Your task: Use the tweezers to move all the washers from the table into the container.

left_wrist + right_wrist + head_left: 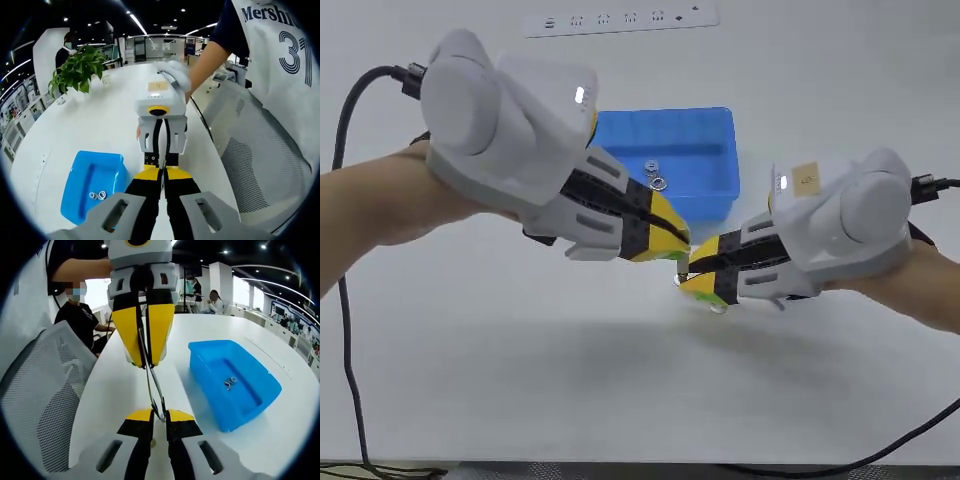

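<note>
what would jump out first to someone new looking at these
The two grippers meet nose to nose at the centre of the head view: the left gripper clamps the tweezers, whose tips sit between the jaws of the right gripper. Just behind them stands a bright blue container with a few washers in it.

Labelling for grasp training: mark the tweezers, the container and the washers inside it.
tweezers (pixel 152 385), right gripper view, mid-shaft.
container (pixel 235 421), right gripper view, near outer wall.
washers (pixel 230 384), right gripper view, the pair's middle.
</note>
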